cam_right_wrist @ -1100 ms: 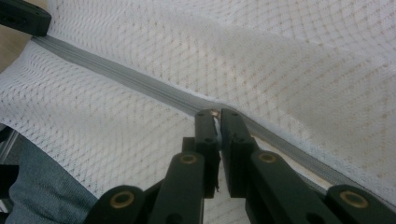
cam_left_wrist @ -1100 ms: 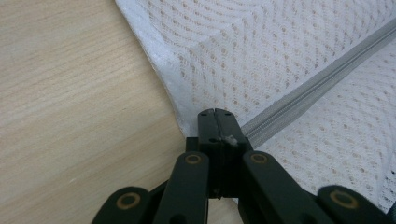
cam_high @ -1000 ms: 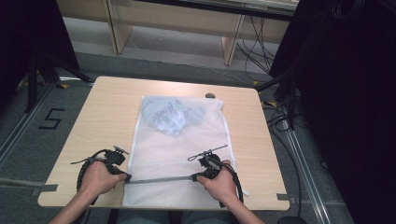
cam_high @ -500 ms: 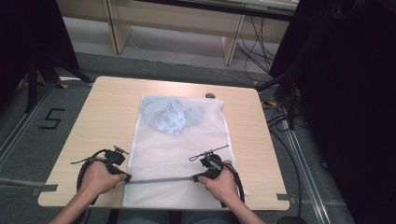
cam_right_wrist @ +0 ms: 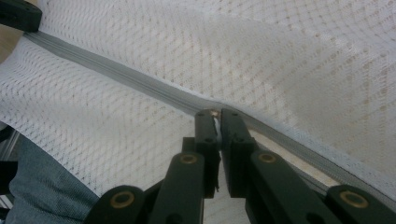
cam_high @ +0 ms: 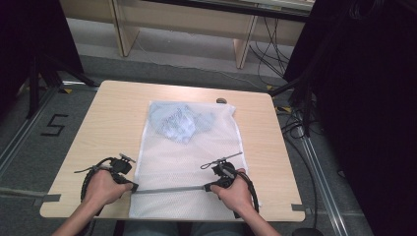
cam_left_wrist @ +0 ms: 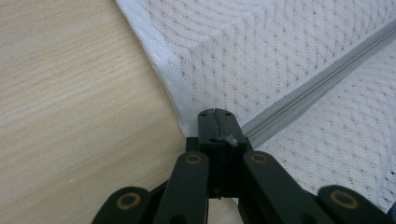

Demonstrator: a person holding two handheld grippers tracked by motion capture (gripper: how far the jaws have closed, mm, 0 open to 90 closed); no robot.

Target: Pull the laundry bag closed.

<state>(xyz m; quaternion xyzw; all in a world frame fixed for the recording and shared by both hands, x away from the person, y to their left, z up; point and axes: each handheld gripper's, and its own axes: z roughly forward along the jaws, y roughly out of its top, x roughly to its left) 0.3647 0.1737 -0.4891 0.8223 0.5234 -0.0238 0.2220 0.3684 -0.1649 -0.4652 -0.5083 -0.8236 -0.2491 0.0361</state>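
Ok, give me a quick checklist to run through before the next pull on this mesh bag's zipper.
1. Left claw shut on the mesh bag at the zipper's left end: ok, jaws closed on the fabric edge.
2. Right claw gripping the zipper slider: jaws nearly shut on something small and white on the zipper line; slider itself cannot tell.
3. Zipper straight between the claws: ok in the high view.
4. Bag flat on the table: ok, though its near edge hangs over the front.
5. Blue clothing clear of the zipper: ok, bunched at the far end.
6. Zipper closed behind the right claw: cannot tell.
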